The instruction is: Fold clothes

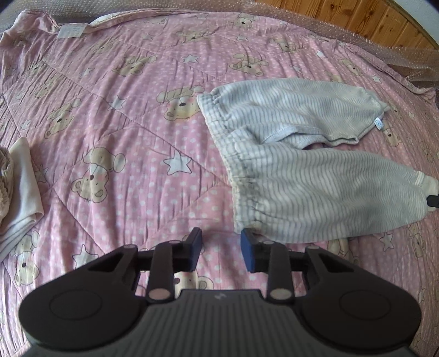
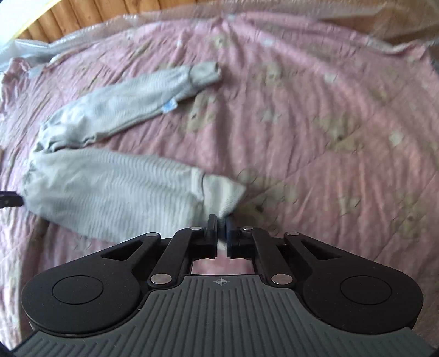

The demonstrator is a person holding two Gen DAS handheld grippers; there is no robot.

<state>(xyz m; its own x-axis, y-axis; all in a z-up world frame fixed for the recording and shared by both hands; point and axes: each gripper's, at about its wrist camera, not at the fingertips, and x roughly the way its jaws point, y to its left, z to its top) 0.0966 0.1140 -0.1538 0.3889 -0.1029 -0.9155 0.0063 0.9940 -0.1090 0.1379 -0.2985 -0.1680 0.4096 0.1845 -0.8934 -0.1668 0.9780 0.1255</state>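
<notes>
A pair of small grey striped pants (image 1: pixel 296 153) lies spread on the pink teddy-bear quilt (image 1: pixel 131 115), waistband to the left, both legs to the right. My left gripper (image 1: pixel 221 247) is open, its right fingertip at the near waistband corner. In the right wrist view the pants (image 2: pixel 109 186) lie to the left, blurred by motion. My right gripper (image 2: pixel 221 228) is shut on the cream cuff (image 2: pixel 225 195) of the near leg. The right gripper's tip shows at the left wrist view's right edge (image 1: pixel 433 200).
A folded pale garment stack (image 1: pixel 19 181) lies at the quilt's left edge. Bubble wrap (image 1: pixel 384 41) and a wooden panel wall (image 1: pixel 356 16) border the far side. The quilt (image 2: pixel 329 123) spreads wide to the right of the pants.
</notes>
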